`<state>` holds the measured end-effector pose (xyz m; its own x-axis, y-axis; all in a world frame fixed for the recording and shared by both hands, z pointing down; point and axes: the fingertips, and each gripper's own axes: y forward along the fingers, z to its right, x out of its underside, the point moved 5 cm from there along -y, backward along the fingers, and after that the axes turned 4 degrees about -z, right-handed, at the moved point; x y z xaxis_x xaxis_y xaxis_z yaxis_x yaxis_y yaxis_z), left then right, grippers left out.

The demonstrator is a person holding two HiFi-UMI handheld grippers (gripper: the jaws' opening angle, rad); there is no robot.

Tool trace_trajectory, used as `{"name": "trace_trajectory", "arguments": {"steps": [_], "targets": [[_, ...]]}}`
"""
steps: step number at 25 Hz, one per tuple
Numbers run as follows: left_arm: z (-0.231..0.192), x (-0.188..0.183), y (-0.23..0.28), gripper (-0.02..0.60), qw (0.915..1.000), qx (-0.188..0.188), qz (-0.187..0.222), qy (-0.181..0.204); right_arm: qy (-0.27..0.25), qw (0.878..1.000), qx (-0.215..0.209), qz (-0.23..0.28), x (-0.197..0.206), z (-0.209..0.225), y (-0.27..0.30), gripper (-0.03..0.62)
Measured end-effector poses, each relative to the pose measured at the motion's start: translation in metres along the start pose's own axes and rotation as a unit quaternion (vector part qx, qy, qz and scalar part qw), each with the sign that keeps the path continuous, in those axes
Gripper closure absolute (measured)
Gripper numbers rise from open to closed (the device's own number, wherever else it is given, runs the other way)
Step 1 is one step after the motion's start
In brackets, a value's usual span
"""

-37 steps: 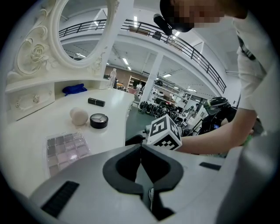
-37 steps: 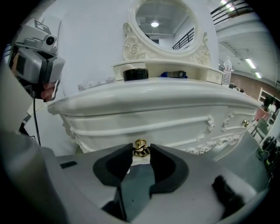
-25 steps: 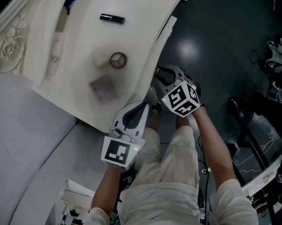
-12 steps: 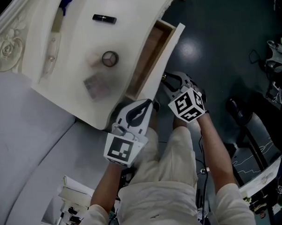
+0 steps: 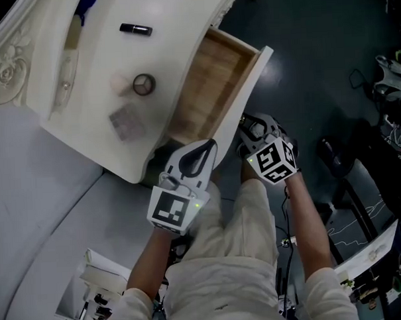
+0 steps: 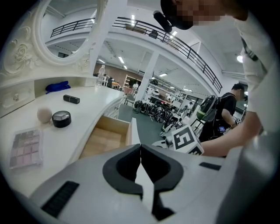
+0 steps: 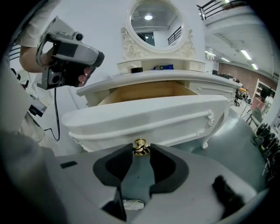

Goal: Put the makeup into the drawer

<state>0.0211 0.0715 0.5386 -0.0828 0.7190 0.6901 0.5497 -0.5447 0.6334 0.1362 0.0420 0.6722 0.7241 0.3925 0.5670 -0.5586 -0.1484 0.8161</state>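
Observation:
A white dressing table point(image 5: 87, 138) carries the makeup: a black lipstick tube point(image 5: 136, 29), a round black compact point(image 5: 143, 84), a pale puff point(image 5: 119, 84) and an eyeshadow palette point(image 5: 126, 121). Its wood-lined drawer point(image 5: 210, 82) stands pulled out, with nothing in it. My right gripper point(image 7: 141, 151) is shut on the drawer's gold knob point(image 7: 140, 147), low on the white drawer front point(image 7: 144, 116). My left gripper point(image 6: 140, 148) is shut with nothing in it, and it hovers at the table's near edge, beside the drawer. From there the compact point(image 6: 61, 118) and the palette point(image 6: 27, 148) lie to the left.
An oval mirror point(image 7: 153, 22) rises behind the tabletop, and a blue object point(image 6: 57, 86) lies near the mirror. A grey cushioned surface point(image 5: 30, 216) is left of the table. On the dark floor to the right are black gear and cables point(image 5: 346, 163). Another person point(image 6: 227, 113) stands far off.
The drawer has slid out from nearly closed to wide open. My right gripper drew back toward my body with the knob. The left gripper shifted slightly along the table's edge.

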Motion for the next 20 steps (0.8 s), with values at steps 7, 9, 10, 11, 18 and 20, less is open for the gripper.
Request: {"name": "trace_trajectory", "arguments": {"steps": [7, 9, 10, 11, 18, 20], "targets": [[0.007, 0.000, 0.005, 0.570, 1.0000, -0.003, 0.002, -0.001, -0.001, 1.000, -0.003, -0.009, 0.022, 0.001, -0.015, 0.468], [0.008, 0.002, 0.006, 0.571, 1.0000, -0.003, -0.003, 0.000, 0.000, 1.000, -0.004, -0.010, 0.025, 0.001, -0.017, 0.468], [0.008, 0.002, 0.006, 0.571, 1.0000, -0.003, -0.006, -0.001, 0.001, 1.000, -0.003, -0.011, 0.027, 0.000, -0.018, 0.468], [0.009, 0.002, 0.006, 0.571, 1.0000, -0.004, -0.007, -0.001, 0.003, 1.000, -0.002, -0.011, 0.029, 0.000, -0.019, 0.468], [0.014, 0.001, 0.008, 0.571, 1.0000, -0.007, -0.007, 0.000, 0.009, 1.000, 0.000, -0.012, 0.047, 0.000, -0.033, 0.468], [0.016, 0.001, 0.008, 0.571, 0.9999, -0.007, -0.009, 0.001, 0.009, 1.000, -0.003, -0.012, 0.049, 0.001, -0.034, 0.468]]}}
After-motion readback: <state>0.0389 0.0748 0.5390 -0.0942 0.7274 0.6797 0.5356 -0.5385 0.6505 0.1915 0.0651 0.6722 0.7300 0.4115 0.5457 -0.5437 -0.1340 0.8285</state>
